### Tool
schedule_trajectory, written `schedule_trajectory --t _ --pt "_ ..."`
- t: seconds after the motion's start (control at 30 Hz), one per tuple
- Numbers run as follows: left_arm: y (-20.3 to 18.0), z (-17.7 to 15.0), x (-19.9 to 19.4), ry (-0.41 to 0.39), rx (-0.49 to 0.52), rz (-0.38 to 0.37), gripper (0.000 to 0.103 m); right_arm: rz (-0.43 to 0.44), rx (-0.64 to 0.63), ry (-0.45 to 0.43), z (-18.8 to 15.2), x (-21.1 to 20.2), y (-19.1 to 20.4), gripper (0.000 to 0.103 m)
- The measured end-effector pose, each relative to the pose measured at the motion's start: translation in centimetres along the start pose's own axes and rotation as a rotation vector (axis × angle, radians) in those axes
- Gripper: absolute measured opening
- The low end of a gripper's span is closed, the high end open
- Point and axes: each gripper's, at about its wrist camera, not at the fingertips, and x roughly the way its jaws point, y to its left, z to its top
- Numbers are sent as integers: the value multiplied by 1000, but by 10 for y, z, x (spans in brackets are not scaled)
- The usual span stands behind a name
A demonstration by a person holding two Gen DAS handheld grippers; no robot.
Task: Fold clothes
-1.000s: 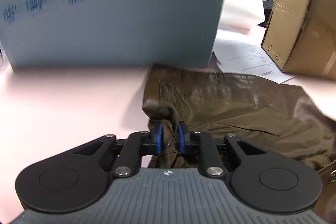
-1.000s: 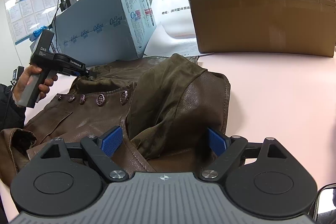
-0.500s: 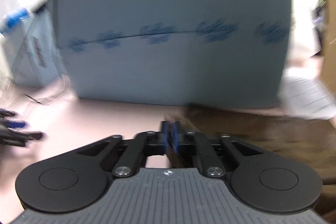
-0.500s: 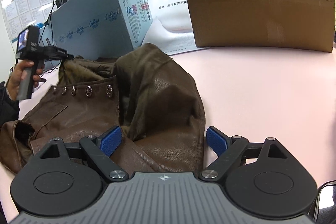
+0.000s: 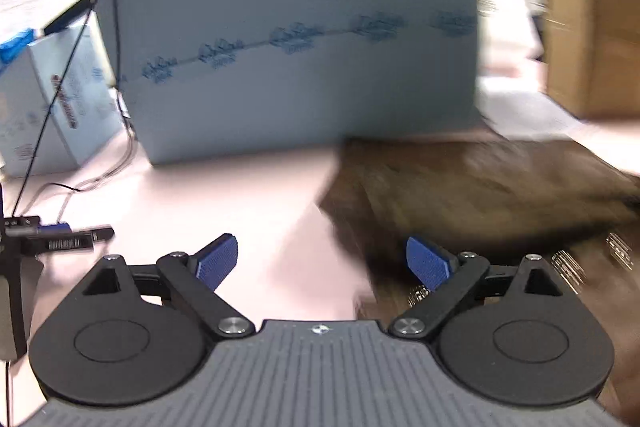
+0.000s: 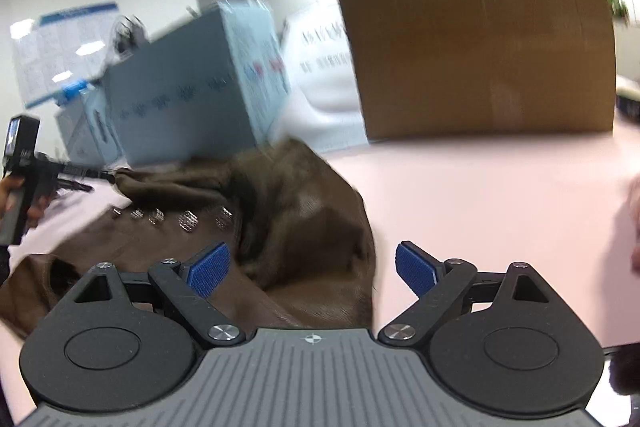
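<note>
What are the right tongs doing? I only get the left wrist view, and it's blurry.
Observer: The right tongs are open and empty, over the near edge of the brown jacket.
Operator: Does the jacket lie flat on that side?
Observer: No. A fold humps up in the middle, just right of the row of snaps.
Operator: Can you see my left tool from there?
Observer: Yes. The left tongs point at the jacket's far left corner, held by a hand. Whether they touch it, I cannot tell.
</note>
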Motion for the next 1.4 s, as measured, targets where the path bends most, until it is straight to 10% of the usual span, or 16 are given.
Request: schedule_trajectory --t 0.2,0.4,0.53,0.63,0.8,1.0,1.13,1.23,1.4 --pt "-5 -48 -54 158 -44 -5 91 -66 -179 -39 -11 -26 46 85" --pt "4 -84 -76 241 -172 -189 91 -153 -233 37 -22 -33 72 78" --pt "-6 -96 -80 192 -186 -247 57 -217 -296 98 -41 -26 85 67" --pt "-22 -98 -84 156 -130 -203 25 -245 -276 158 -51 -15 89 24" --pt "-33 -98 -98 103 -76 -190 7 -311 -222 76 -53 -25 91 1" --pt "-30 -92 -143 -11 -63 -259 6 -406 -243 -79 -36 -88 95 1" --pt "-40 -94 -176 -68 -22 -308 6 -310 -246 -63 -38 -110 95 3" --pt "-50 -101 -188 -73 7 -339 6 -254 -326 -8 -55 -102 108 42" --pt "-60 -115 -200 -72 36 -358 6 -280 -444 27 -74 -67 133 46"
